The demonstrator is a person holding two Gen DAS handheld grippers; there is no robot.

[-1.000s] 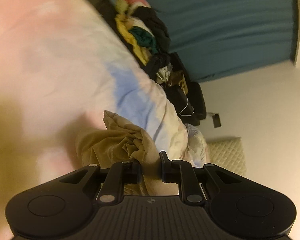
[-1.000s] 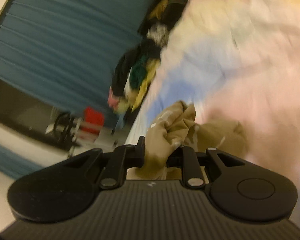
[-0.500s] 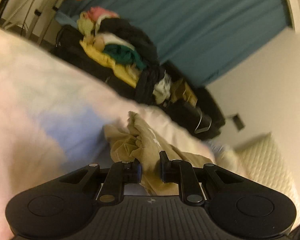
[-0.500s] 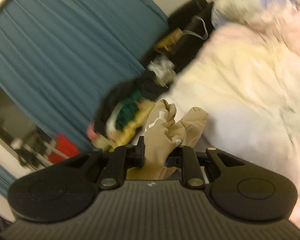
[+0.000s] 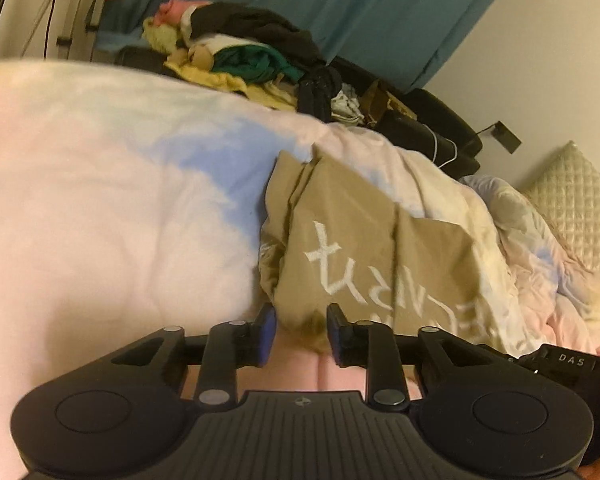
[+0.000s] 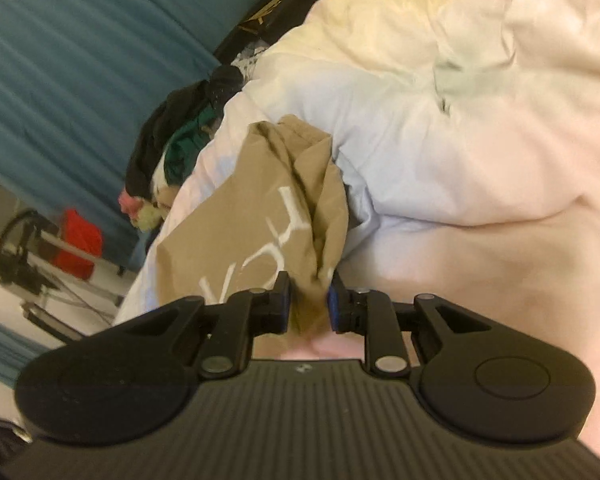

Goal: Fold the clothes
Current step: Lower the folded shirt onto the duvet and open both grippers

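Note:
A tan garment (image 5: 364,248) with white lettering lies spread on the pastel duvet (image 5: 100,200), its near edge running to both grippers. My left gripper (image 5: 300,334) has that edge between its jaws, which are opening; gaps show beside the blue pads (image 5: 265,336). In the right wrist view the same tan garment (image 6: 252,216) bunches into my right gripper (image 6: 309,304), which is shut on a fold of it just above the duvet (image 6: 480,160). Part of the right gripper's body (image 5: 572,360) shows at the left view's lower right edge.
A heap of mixed clothes (image 5: 240,52) lies on dark furniture beyond the bed, in front of a teal curtain (image 5: 360,0). A quilted pillow (image 5: 576,200) sits at the right by the wall. A red item and a stand (image 6: 76,240) are on the floor side.
Both grippers have come down to the duvet with the tan garment, which went from a hanging bunch to lying spread with its lettering showing. The left jaws have widened.

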